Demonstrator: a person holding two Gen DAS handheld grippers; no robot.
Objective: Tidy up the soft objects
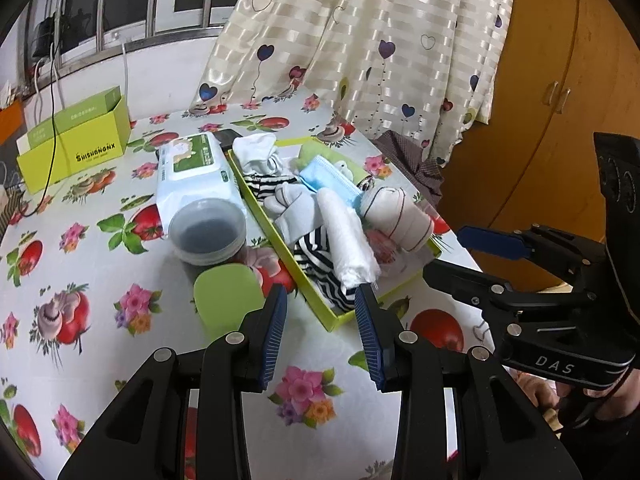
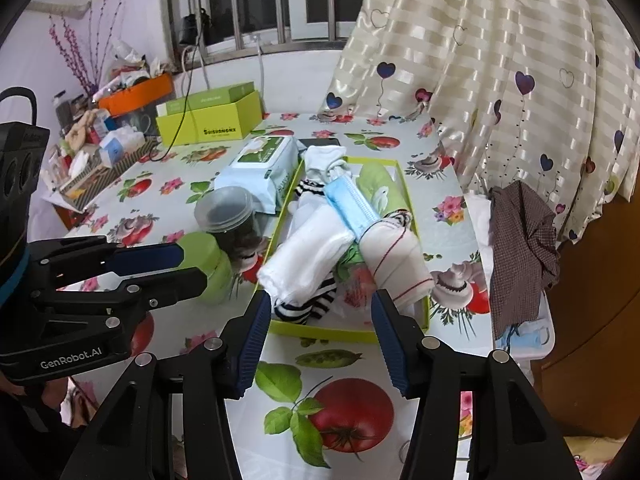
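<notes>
A shallow lime-green tray (image 1: 260, 208) (image 2: 320, 330) on the flowered table holds soft items. Among them are a rolled white cloth (image 1: 348, 236) (image 2: 308, 256), striped socks (image 1: 320, 268) (image 2: 308, 306), a blue face mask (image 1: 332, 180) (image 2: 352, 204) and a white sock roll with red lines (image 1: 400, 216) (image 2: 400, 264). My left gripper (image 1: 320, 296) (image 2: 192, 266) hovers open just short of the tray's near corner. My right gripper (image 2: 320, 304) (image 1: 444, 254) stands open before the tray's front rim. Neither holds anything.
Left of the tray lie a wet-wipes pack (image 1: 192, 172), a clear jar with dark contents (image 1: 208, 232) and a green tub (image 1: 226, 296). A green box (image 1: 76, 144) sits far back. A curtain (image 1: 380, 40) hangs behind. A checked cloth (image 2: 520, 248) drapes beyond the table's right edge.
</notes>
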